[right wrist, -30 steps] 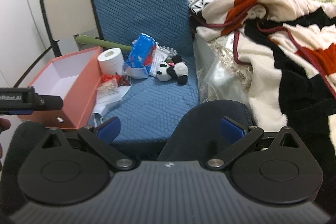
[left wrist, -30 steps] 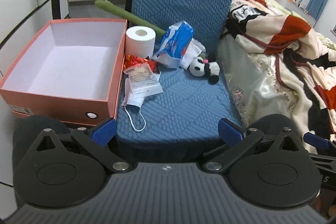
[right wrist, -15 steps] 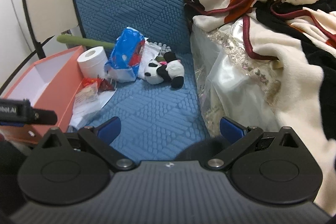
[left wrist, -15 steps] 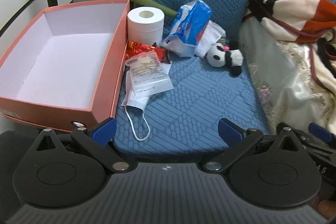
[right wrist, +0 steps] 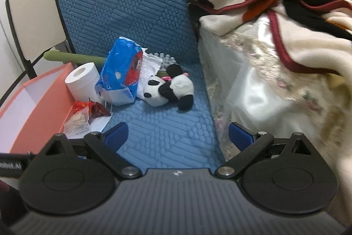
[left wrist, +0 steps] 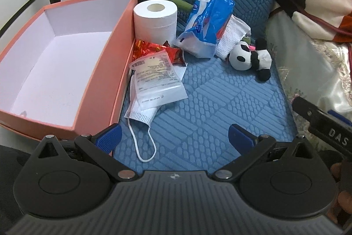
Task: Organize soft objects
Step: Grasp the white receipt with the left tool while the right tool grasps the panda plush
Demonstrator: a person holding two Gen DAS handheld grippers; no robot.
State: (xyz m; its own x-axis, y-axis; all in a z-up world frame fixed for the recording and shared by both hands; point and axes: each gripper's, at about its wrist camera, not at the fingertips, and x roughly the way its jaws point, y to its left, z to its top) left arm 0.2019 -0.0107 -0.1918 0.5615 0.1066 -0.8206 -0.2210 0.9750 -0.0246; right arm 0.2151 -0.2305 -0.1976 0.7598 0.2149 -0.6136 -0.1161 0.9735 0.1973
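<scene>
left gripper (left wrist: 173, 136) wide open, holds nothing | right gripper (right wrist: 178, 133) wide open, holds nothing | panda (right wrist: 169, 88) on seat (left wrist: 209, 107), box (left wrist: 105, 72) empty | risk: mask (left wrist: 140, 112) loop snags a finger

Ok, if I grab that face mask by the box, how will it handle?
The face mask will probably be floppy and very light: it lies folded flat on the chair seat. Its ear loop trails loose and may snag. The clear packet lying partly on top would likely slide off.
</scene>
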